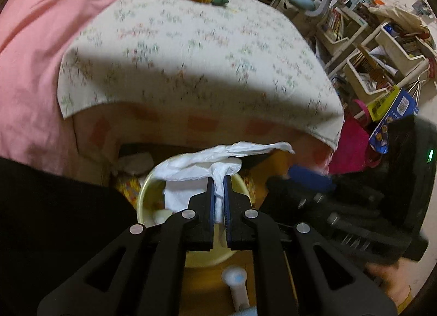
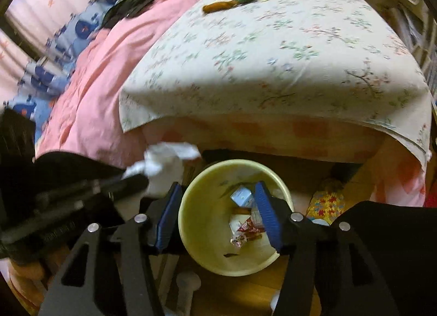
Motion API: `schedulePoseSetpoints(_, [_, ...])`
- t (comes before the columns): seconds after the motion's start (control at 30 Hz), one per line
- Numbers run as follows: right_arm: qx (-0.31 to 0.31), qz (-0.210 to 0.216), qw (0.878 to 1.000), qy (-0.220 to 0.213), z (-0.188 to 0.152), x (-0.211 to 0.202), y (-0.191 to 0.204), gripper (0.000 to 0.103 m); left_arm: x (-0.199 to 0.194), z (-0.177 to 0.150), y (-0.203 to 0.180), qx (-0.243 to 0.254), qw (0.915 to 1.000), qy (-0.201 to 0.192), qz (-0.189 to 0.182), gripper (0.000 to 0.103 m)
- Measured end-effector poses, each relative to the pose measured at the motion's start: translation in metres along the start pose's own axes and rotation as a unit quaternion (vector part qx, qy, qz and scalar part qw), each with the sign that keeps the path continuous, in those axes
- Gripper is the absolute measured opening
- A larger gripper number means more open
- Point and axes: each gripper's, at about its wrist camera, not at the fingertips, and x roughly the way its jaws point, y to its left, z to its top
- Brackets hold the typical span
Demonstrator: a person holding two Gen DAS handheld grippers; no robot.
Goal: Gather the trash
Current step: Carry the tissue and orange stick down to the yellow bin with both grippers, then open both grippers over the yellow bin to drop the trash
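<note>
My left gripper (image 1: 218, 179) is shut on a crumpled white tissue (image 1: 207, 163), which fans out above the near rim of a pale yellow bin (image 1: 142, 198). In the right wrist view the same tissue (image 2: 164, 163) hangs just left of the bin (image 2: 182, 217), pinched by the left gripper (image 2: 136, 175). My right gripper (image 2: 218, 193) stands open over the bin's mouth, one blue pad on each side and nothing between them. Several wrappers (image 2: 245, 231) lie on the bin's bottom.
The bin stands on a wooden floor in front of a low table under a floral cloth (image 2: 273, 56), with a toy carrot (image 2: 229, 2) at its far edge. A pink blanket (image 1: 32, 56) lies to the left, cluttered shelves (image 1: 368, 43) to the right, and a white handled object (image 1: 235, 277) lies on the floor.
</note>
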Motion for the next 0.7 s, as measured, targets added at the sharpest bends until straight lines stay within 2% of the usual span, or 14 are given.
schedulePoseSetpoints(0.07, [0.005,-0.007,1.0,-0.011,-0.001,-0.003,-0.002,0.059,0.001,-0.002,-0.001,0.002,1.0,0.004,0.006,0.012])
schedulePoseSetpoints(0.23, [0.016,-0.014,0.999,-0.046,0.002,-0.013,-0.006,0.064,-0.007,0.0,-0.005,0.011,0.9996,-0.013,0.023,0.043])
schedulePoseSetpoints(0.4, [0.016,-0.021,0.996,-0.082,0.007,-0.021,-0.004,0.066,-0.02,0.006,-0.011,0.031,0.9972,-0.048,0.049,0.057])
schedulePoseSetpoints(0.53, [-0.004,-0.05,0.992,-0.112,0.009,-0.027,0.004,0.071,-0.038,0.014,-0.019,0.044,0.9897,-0.106,0.086,0.074])
schedulePoseSetpoints(0.7, [-0.025,-0.079,0.986,-0.143,0.01,-0.031,0.013,0.079,-0.054,0.023,-0.022,0.048,0.9814,-0.15,0.11,0.082])
